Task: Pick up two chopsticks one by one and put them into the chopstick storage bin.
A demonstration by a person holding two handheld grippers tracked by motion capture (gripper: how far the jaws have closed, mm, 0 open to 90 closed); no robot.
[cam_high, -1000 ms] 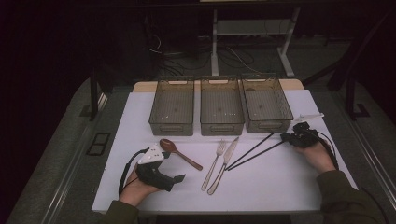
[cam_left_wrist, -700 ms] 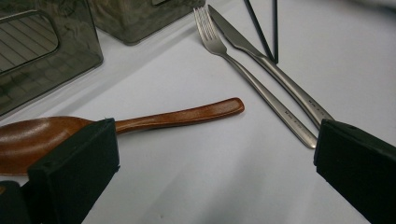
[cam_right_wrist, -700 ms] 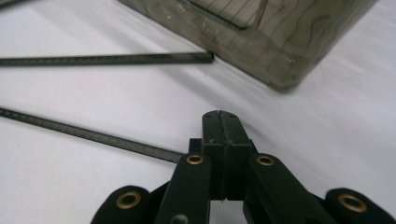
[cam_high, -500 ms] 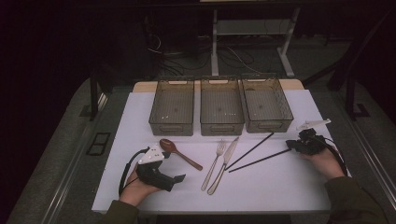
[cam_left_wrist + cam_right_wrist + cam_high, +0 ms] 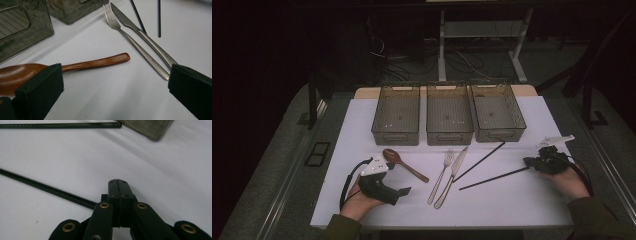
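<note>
Three empty smoky translucent plastic bins (image 5: 449,119) stand side by side on the white-covered table (image 5: 512,200), with a steel fork (image 5: 442,176) and a steel knife (image 5: 453,176) lying together nearer the front.

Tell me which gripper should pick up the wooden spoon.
Left. The left gripper is open with the wooden spoon right before its jaws; the right gripper is shut, over by the chopsticks.

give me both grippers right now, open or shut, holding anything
Left gripper: open, jaws wide apart, nothing held; the wooden spoon lies on the table beyond them.
Right gripper: shut, jaws pressed together, empty; a black chopstick lies beside it.
</note>
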